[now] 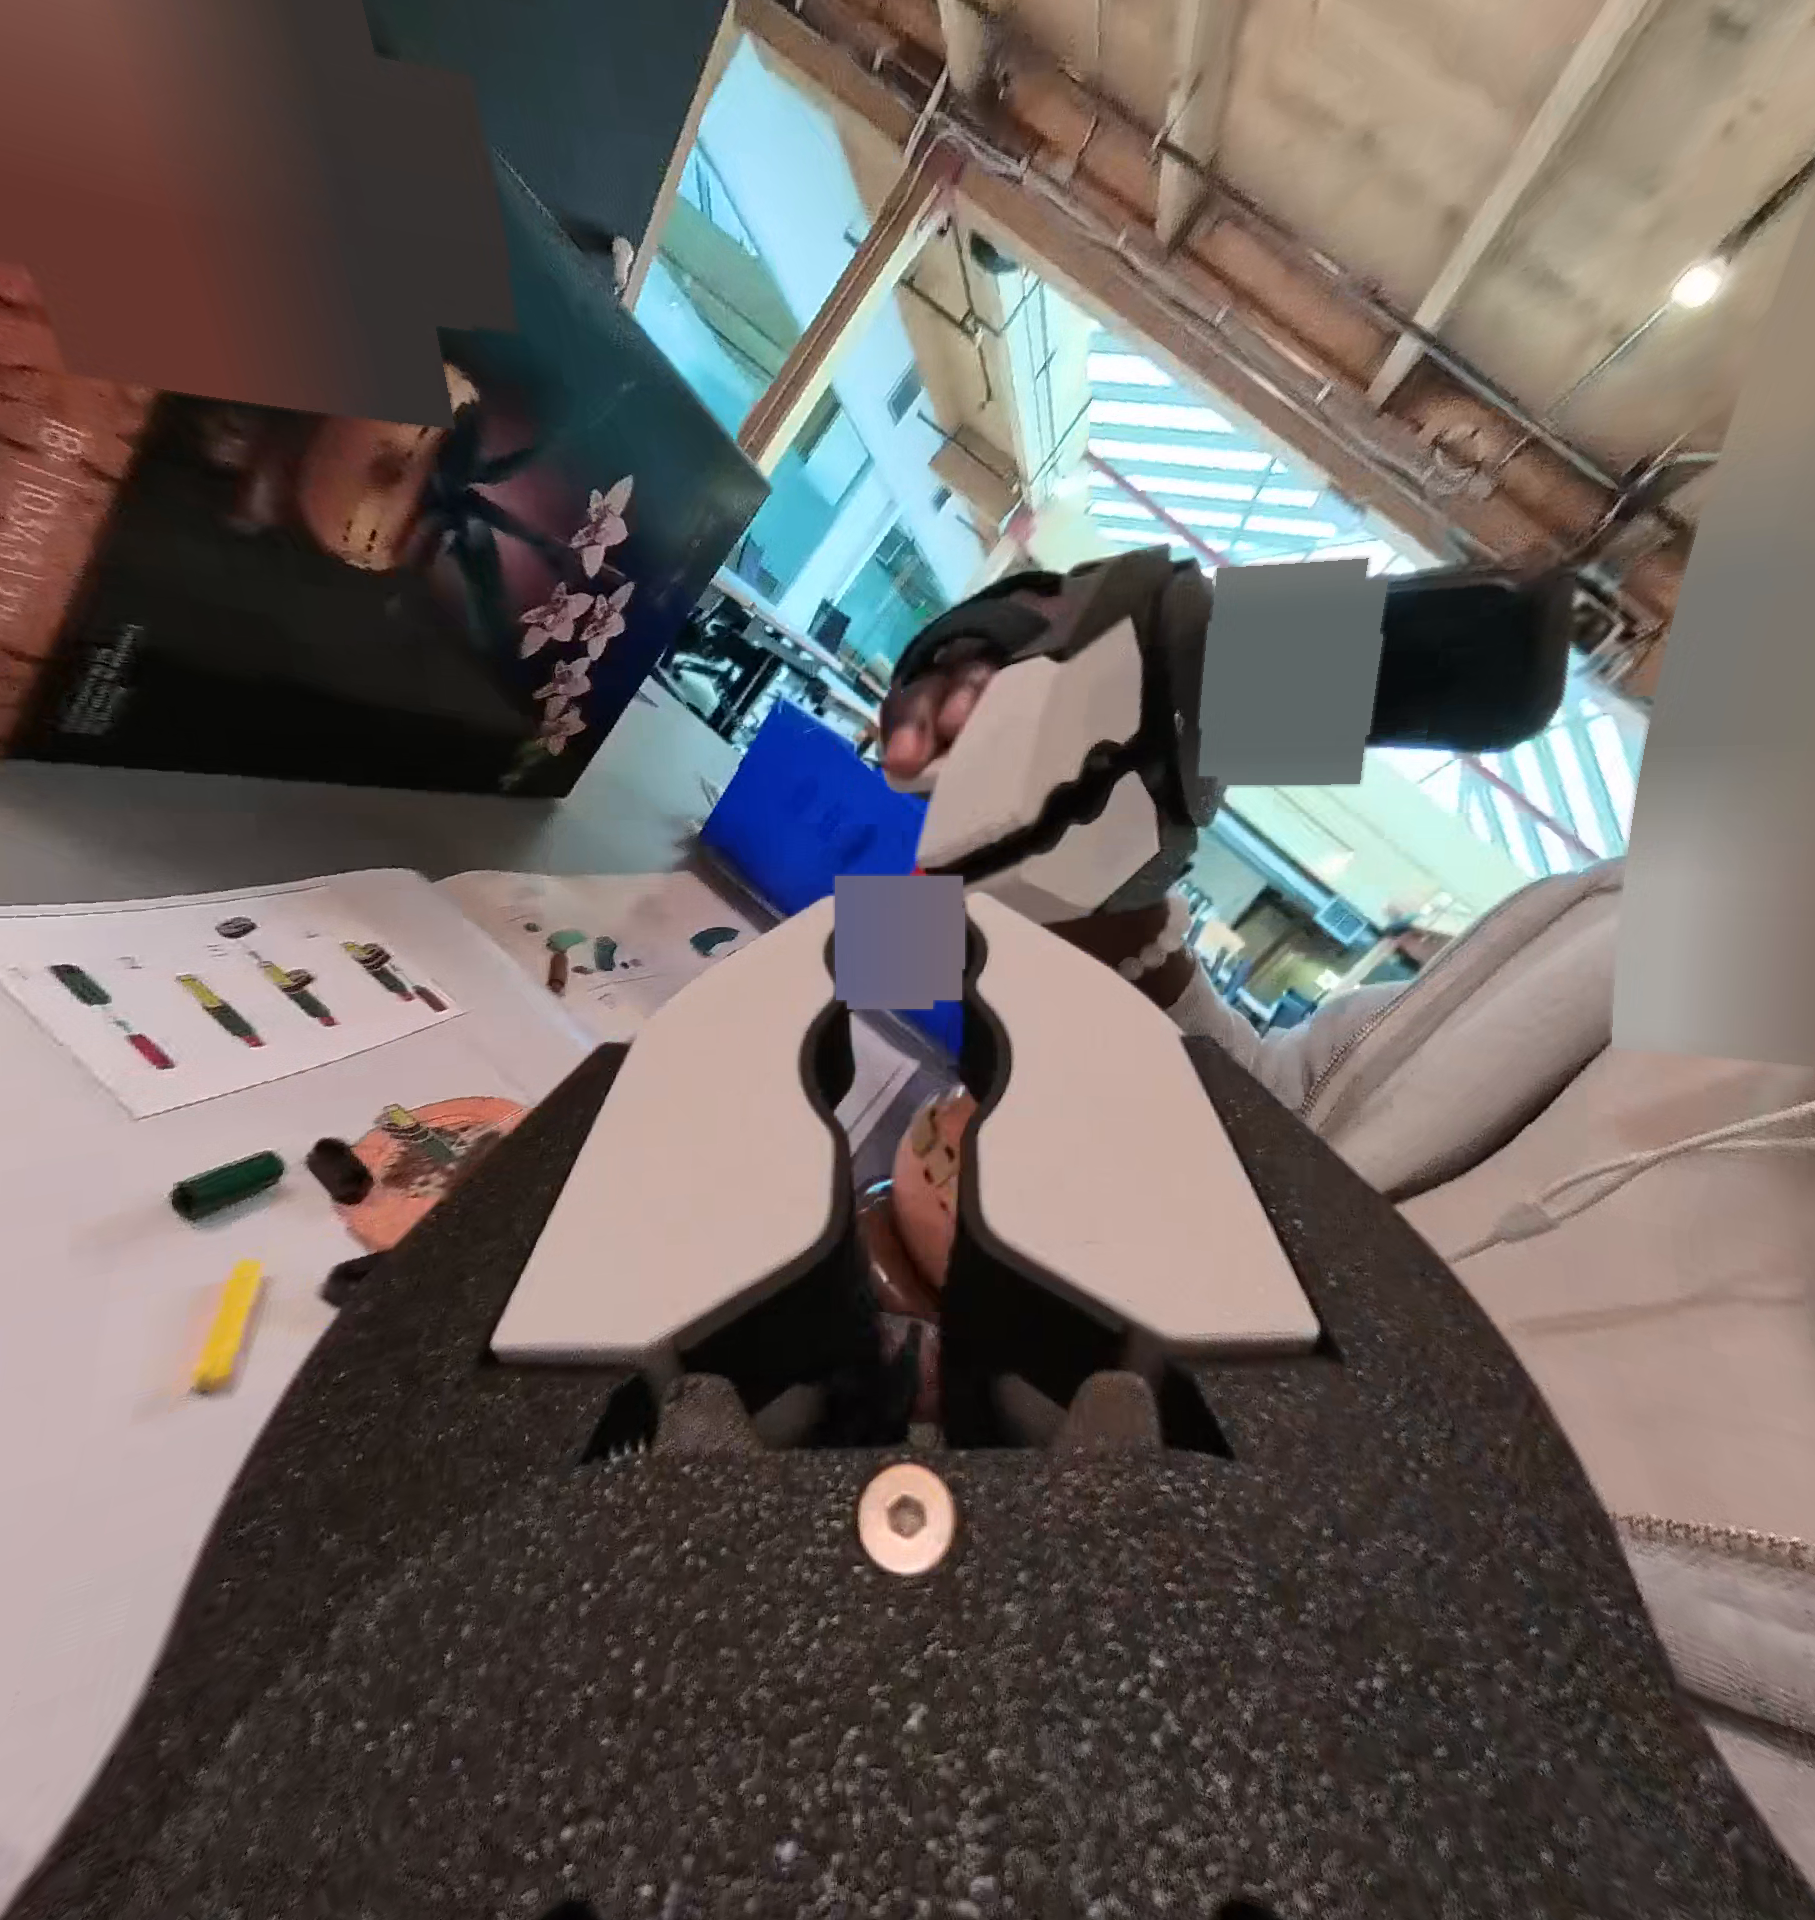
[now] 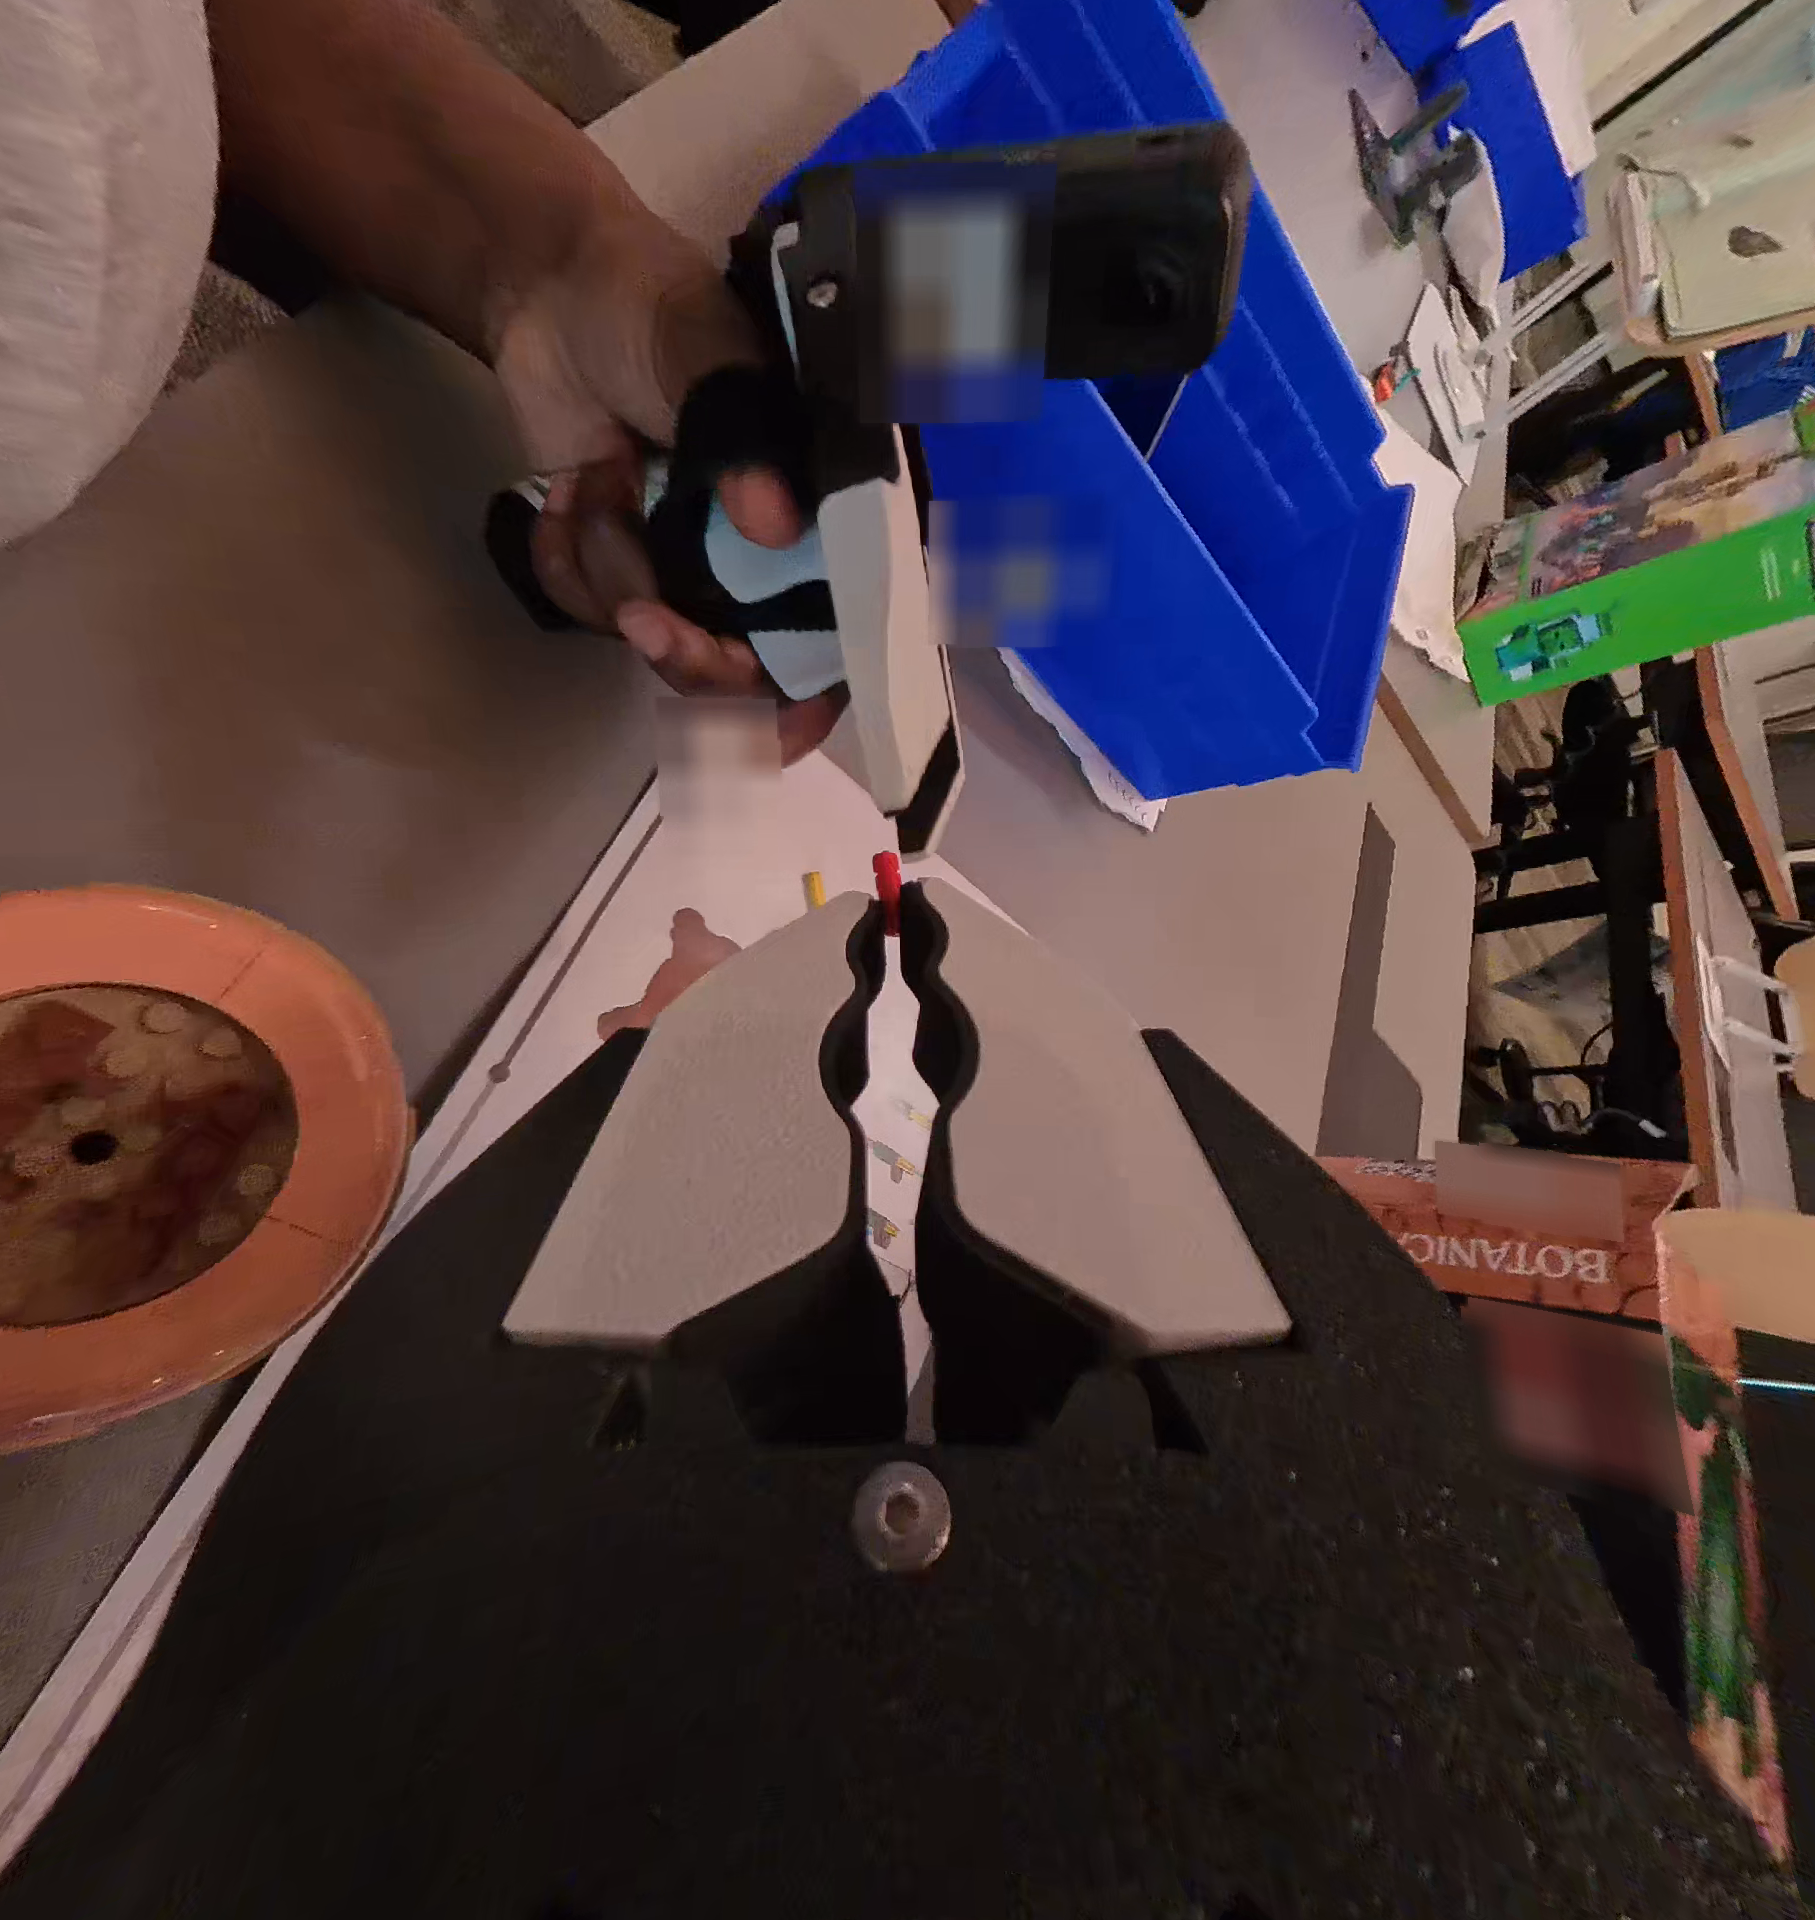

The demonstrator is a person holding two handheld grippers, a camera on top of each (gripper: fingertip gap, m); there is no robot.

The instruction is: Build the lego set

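Our right tool (image 2: pixel 890 906) pinches a small red peg (image 2: pixel 885 883) at its tips, raised above the open booklet (image 1: pixel 207 997) on the tabletop (image 1: pixel 259 821). Our left tool (image 1: pixel 901 935) meets it tip to tip; a blur hides its grip, so we cannot tell

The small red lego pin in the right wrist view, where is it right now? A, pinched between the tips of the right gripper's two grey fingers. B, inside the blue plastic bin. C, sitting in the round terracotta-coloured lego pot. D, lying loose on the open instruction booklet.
A: the small red lego pin sticks up from between the closed tips of the right gripper, with the left gripper just above it.
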